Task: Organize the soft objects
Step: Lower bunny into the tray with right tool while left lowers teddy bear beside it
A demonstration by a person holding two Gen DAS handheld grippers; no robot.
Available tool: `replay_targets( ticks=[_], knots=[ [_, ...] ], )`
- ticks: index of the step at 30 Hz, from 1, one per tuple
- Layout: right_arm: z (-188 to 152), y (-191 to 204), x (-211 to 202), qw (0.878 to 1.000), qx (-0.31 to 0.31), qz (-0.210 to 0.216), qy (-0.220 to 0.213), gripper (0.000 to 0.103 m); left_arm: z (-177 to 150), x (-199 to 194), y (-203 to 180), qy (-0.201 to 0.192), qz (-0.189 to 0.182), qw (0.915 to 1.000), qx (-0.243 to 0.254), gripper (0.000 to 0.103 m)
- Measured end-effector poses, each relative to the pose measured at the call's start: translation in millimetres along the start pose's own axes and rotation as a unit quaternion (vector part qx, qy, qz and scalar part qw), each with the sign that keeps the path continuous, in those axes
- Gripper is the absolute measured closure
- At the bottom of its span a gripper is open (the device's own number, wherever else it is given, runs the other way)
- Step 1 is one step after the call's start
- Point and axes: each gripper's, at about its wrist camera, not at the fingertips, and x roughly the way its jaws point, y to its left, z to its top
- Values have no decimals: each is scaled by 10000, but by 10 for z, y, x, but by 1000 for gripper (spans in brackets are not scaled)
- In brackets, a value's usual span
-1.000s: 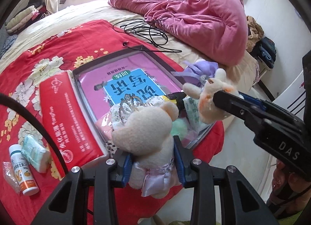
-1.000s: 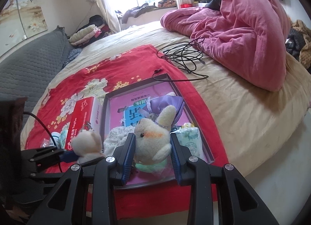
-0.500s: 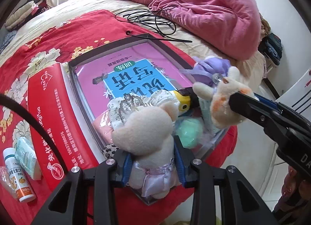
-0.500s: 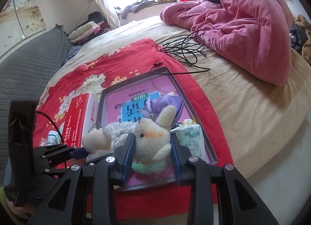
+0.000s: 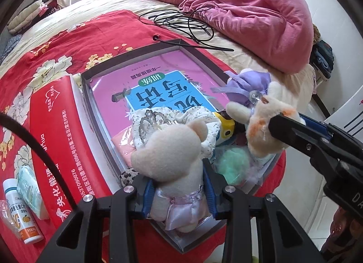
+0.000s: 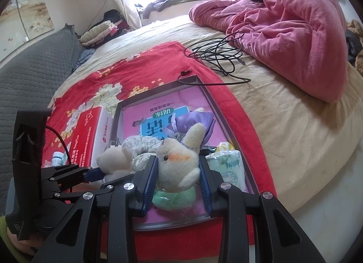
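My left gripper (image 5: 178,185) is shut on a cream teddy bear (image 5: 172,156) in a pink satin skirt, held over the near end of a grey shallow box (image 5: 90,113). My right gripper (image 6: 178,176) is shut on a cream rabbit toy (image 6: 179,163) with orange cheeks, over the same box (image 6: 213,101). The rabbit also shows in the left wrist view (image 5: 265,126). The bear shows in the right wrist view (image 6: 115,158). In the box lie a pink book (image 5: 158,76), a purple pouch (image 5: 245,85), a floral cloth with a tiara (image 5: 154,122) and a green fluffy thing (image 5: 231,163).
The box lies on a red flowered cloth (image 5: 68,45) on a bed. A red carton (image 5: 54,126), a tissue pack (image 5: 29,185) and a pill bottle (image 5: 20,222) lie left of it. Black cables (image 6: 217,56) and a pink duvet (image 6: 290,26) lie beyond. The bed edge is near right.
Both grippers, still holding their toys, have moved forward and lower over the near end of the box. The bear and rabbit stay side by side.
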Motion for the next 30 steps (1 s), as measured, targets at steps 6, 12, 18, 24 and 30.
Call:
replay_targets(
  ticks=[6, 12, 18, 24, 30],
  knots=[
    [1, 31, 116, 9999, -57, 53, 102, 67, 47, 32, 41, -23, 22, 10000, -28, 65],
    [-40, 41, 264, 9996, -78, 26, 261, 67, 62, 20, 83, -76, -14, 9999, -95, 65],
    [-86, -37, 380, 9993, 43, -42, 357, 67, 52, 2, 73, -86, -76, 9999, -87, 65],
    [-82, -95, 435, 9993, 139, -75, 338, 67, 35, -19, 78, -130, -225, 9996, -130, 64],
    [-93, -67, 460, 9993, 44, -165, 342, 65, 10, -42, 76, -126, -318, 9993, -155, 64]
  ],
)
